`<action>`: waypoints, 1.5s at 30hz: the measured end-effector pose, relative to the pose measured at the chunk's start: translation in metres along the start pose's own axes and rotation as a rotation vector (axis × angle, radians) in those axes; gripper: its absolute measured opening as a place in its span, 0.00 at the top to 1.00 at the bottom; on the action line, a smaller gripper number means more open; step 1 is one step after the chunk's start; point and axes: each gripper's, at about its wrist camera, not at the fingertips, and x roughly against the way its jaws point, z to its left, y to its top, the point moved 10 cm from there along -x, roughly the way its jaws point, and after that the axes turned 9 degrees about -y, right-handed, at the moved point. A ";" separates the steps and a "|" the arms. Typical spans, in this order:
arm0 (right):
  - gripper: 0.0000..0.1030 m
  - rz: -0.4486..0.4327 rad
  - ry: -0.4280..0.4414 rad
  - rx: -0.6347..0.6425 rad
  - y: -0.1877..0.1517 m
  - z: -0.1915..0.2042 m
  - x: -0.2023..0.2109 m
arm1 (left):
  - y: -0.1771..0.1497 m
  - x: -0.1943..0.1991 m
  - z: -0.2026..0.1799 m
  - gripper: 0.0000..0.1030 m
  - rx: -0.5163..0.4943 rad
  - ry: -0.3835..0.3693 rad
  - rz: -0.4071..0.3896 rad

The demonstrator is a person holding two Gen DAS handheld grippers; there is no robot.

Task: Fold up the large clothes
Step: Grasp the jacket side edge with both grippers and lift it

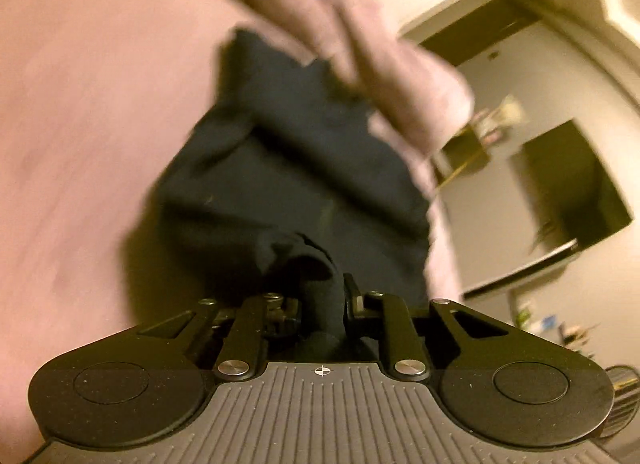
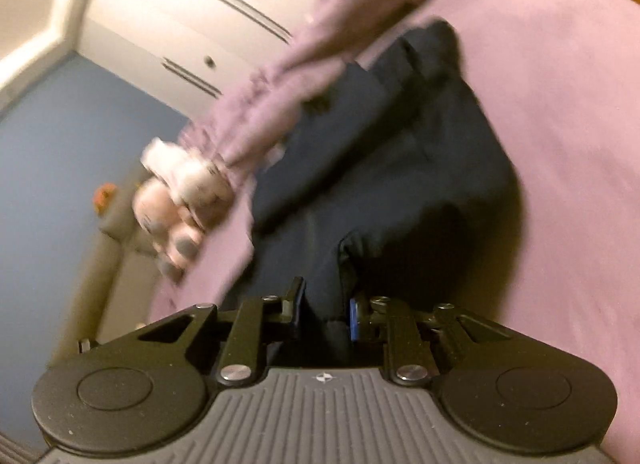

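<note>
1. A pink bed sheet [image 2: 560, 111] covers the bed and fills most of the left wrist view's left side and the right wrist view's right side. It is the surface under everything else.

2. A dark navy garment [image 2: 400, 167] lies on that sheet, partly lifted at its near end. Both views are blurred, so its kind cannot be told. In the right wrist view its long axis runs from the gripper at the bottom centre up and to the right, ending in a narrow dark tip near the top. In the left wrist view the same cloth [image 1: 288, 151] runs from the gripper straight up the picture, narrowing toward its far end.

3. A rumpled pink pillow or bedding roll [image 1: 360, 43] lies along the far side of the garment, crossing the picture diagonally and overlapping the garment's far edge.

4. White cupboard doors [image 2: 192, 15] with dark slit handles stand beyond the bed, next to a blue wall.

5. The left gripper [image 1: 322, 296] has its jaws drawn close together, pinching a bunched fold of the navy cloth that rises between the fingers.

6. The right gripper [image 2: 324, 304] is likewise nearly closed, with a strip of the navy cloth clamped between its blue-faced pads [image 2: 353, 320].

7. A pale plush toy [image 2: 180, 191] lies at the bed's edge, left of the garment, below the pillow's end.
</note>
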 end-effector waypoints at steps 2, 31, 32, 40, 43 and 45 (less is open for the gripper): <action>0.81 -0.053 0.028 -0.017 0.037 0.013 -0.017 | 0.043 -0.020 -0.013 0.81 -0.024 -0.015 -0.053; 0.81 -0.465 -0.434 0.017 0.309 -0.057 -0.320 | 0.285 -0.262 0.125 0.77 -0.108 0.363 -0.403; 0.80 -0.463 -0.419 0.003 0.311 -0.057 -0.319 | 0.287 -0.256 0.119 0.77 -0.110 0.355 -0.412; 0.57 -0.492 -0.167 -0.193 0.325 -0.046 -0.274 | 0.309 -0.225 0.106 0.67 0.065 0.165 -0.363; 0.20 -0.500 -0.156 -0.360 0.329 -0.071 -0.263 | 0.308 -0.211 0.153 0.50 0.393 0.097 -0.401; 0.20 -0.513 -0.196 -0.390 0.329 -0.085 -0.251 | 0.311 -0.188 0.161 0.27 0.342 0.188 -0.474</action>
